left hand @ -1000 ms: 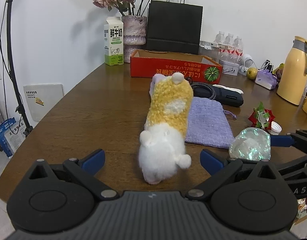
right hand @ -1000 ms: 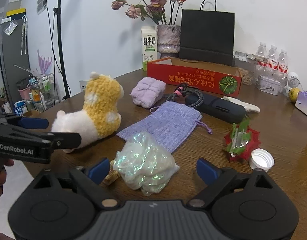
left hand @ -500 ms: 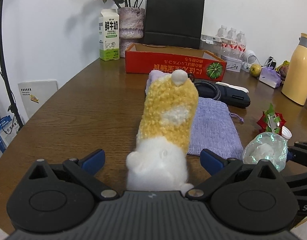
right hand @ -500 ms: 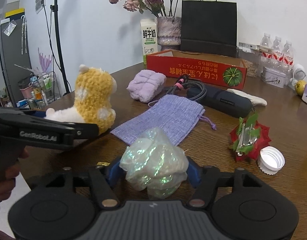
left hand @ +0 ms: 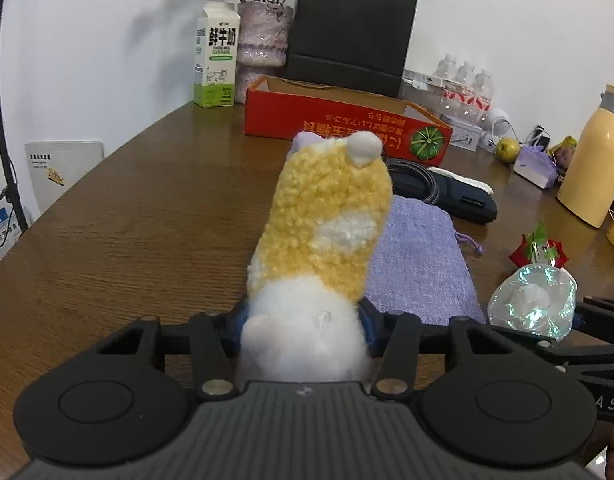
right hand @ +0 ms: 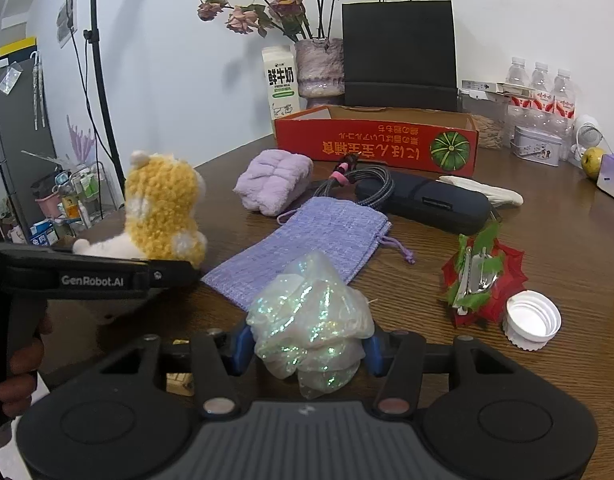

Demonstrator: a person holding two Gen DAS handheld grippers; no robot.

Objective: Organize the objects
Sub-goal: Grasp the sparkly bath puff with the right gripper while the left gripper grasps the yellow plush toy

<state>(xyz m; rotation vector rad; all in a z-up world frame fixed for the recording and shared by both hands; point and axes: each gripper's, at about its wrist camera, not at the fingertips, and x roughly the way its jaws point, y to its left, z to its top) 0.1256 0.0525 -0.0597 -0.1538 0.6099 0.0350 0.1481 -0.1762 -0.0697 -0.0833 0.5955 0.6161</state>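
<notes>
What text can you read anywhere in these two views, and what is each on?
"GenRobot.AI": side of the left tongs' body.
"鲜牛奶": milk carton; its smaller print is too small to read.
Yellow characters, upside down: red box, beside a green pumpkin picture; I can't read them reliably.
Water bottles: labels too blurred.
"A S": partial letters, right tongs' body.

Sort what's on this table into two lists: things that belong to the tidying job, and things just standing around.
Job:
- yellow-and-white plush toy, left gripper closing on it
- iridescent crinkled plastic bundle, right gripper closing on it
- open red cardboard box, probably the bin
- lilac woven drawstring pouch
- folded lilac towel
- black zip case

Standing around:
- milk carton
- black paper bag
- yellow thermos jug
</notes>
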